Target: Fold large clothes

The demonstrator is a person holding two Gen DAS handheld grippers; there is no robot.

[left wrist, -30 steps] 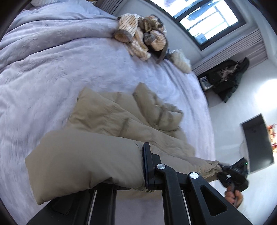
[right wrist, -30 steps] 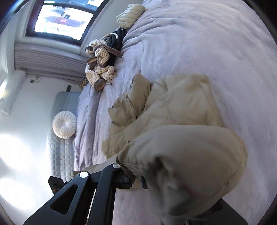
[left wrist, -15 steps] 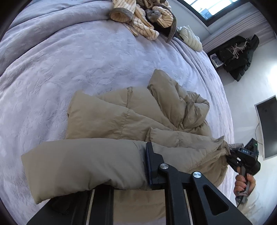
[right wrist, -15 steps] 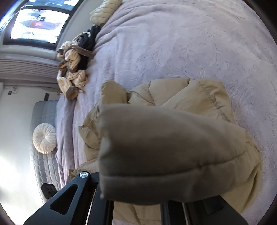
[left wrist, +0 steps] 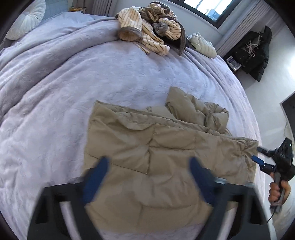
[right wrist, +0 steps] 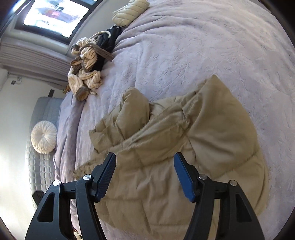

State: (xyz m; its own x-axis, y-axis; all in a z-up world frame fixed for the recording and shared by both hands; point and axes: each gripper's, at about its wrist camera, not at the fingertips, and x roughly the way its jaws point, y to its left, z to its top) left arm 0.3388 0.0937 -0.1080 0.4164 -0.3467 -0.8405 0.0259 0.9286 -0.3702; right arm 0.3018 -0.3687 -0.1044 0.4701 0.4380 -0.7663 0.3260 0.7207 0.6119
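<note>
Left gripper (left wrist: 147, 169), jaws wide, is hovering over the tan puffer jacket (left wrist: 166, 147), which is lying folded over on the bed (left wrist: 55, 92); right gripper (right wrist: 144, 166), jaws wide, is holding nothing. One fold looks done; a bunched sleeve (right wrist: 132, 110) is awaiting tucking.

The jacket (left wrist: 162, 147) lies on the bed (left wrist: 64, 92), the clothes pile (left wrist: 149, 31) well behind it.

A wide bed (left wrist: 77, 77) under a lavender quilt filled my view. Daylight came through a dark-framed window (right wrist: 53, 16) beyond it. A round white cushion (right wrist: 43, 137) leaned on the grey quilted headboard (right wrist: 36, 166), against pale walls.
</note>
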